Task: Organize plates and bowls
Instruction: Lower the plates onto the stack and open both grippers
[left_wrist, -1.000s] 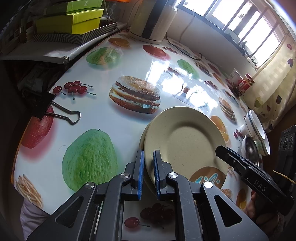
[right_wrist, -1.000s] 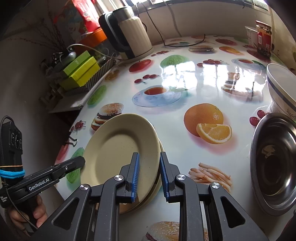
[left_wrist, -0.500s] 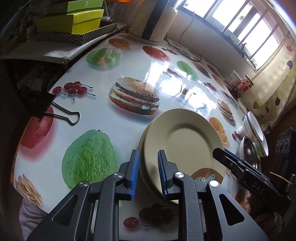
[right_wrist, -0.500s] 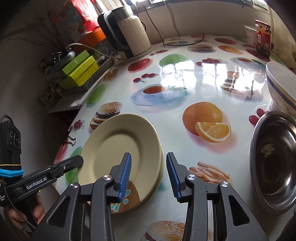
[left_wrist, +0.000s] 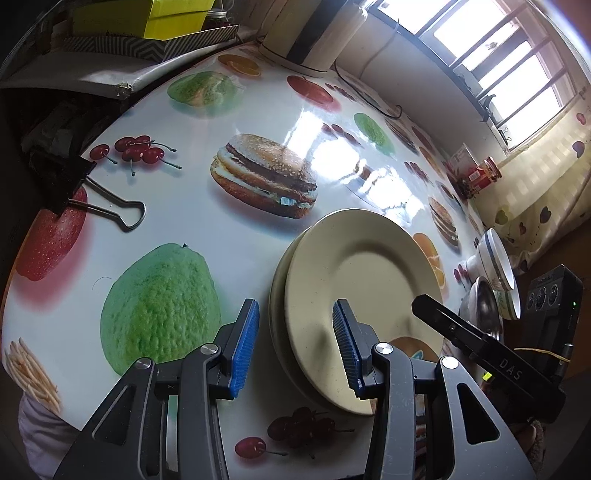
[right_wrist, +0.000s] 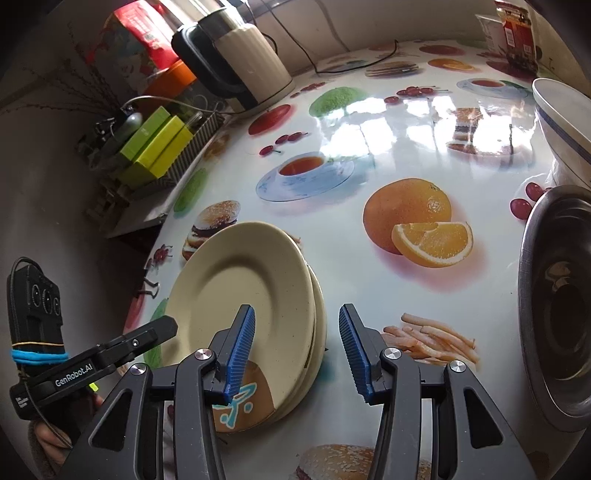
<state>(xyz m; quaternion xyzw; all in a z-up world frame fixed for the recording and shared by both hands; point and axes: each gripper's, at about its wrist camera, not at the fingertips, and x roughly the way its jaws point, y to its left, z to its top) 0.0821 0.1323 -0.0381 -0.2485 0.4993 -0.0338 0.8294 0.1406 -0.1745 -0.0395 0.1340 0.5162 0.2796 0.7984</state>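
A stack of cream plates (left_wrist: 362, 280) lies on the fruit-print table, with its top plate sitting slightly askew. My left gripper (left_wrist: 295, 314) straddles the stack's left rim; its jaws are opening and the blue pads stand clear of the rim. In the right wrist view the same plates (right_wrist: 243, 291) have their right rim between the opening jaws of my right gripper (right_wrist: 296, 314), with no pad touching. To the right stand a white bowl with a blue stripe (right_wrist: 561, 122) and a steel bowl (right_wrist: 557, 302).
A kettle (right_wrist: 243, 62) with its cord stands at the back. Green boxes (right_wrist: 159, 147) sit on a side shelf. A black binder clip (left_wrist: 103, 206) grips the table's left edge. A red jar (left_wrist: 484, 177) stands by the window. The near table edge is just below both grippers.
Both grippers were shut on opposite rims of the top plate and have opened wide. The plate now rests on the stack, free of the pads.
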